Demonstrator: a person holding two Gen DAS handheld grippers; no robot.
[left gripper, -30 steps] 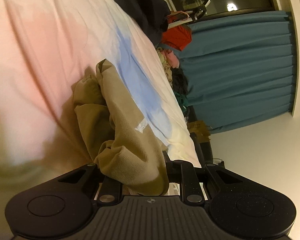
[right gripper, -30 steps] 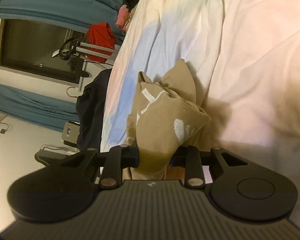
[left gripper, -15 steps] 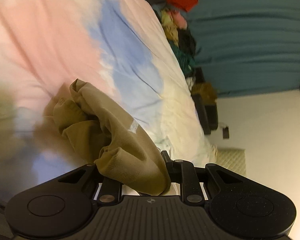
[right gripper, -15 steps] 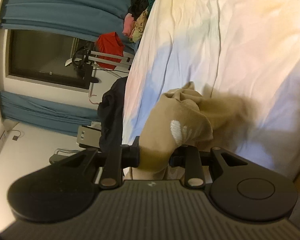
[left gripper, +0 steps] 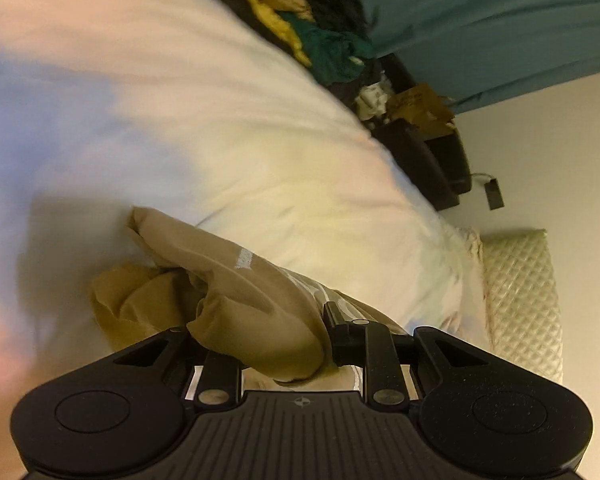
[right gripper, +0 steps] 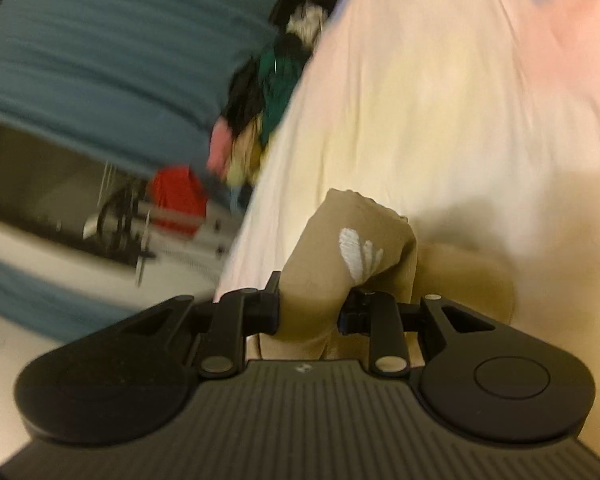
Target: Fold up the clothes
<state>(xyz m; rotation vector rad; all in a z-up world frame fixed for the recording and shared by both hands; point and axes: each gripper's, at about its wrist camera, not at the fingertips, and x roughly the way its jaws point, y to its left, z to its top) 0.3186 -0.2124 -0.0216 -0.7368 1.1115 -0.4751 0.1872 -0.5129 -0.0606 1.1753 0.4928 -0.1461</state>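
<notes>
Shirt (left gripper: 236,304), tan, bunched between both sets of fingers: left gripper (left gripper: 260,344) and right gripper (right gripper: 308,312) each clamped on a fold, rest trailing onto the bedsheet (left gripper: 260,140).

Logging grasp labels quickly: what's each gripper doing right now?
Left gripper: closed on the tan garment.
Right gripper: closed on the same tan garment.
</notes>
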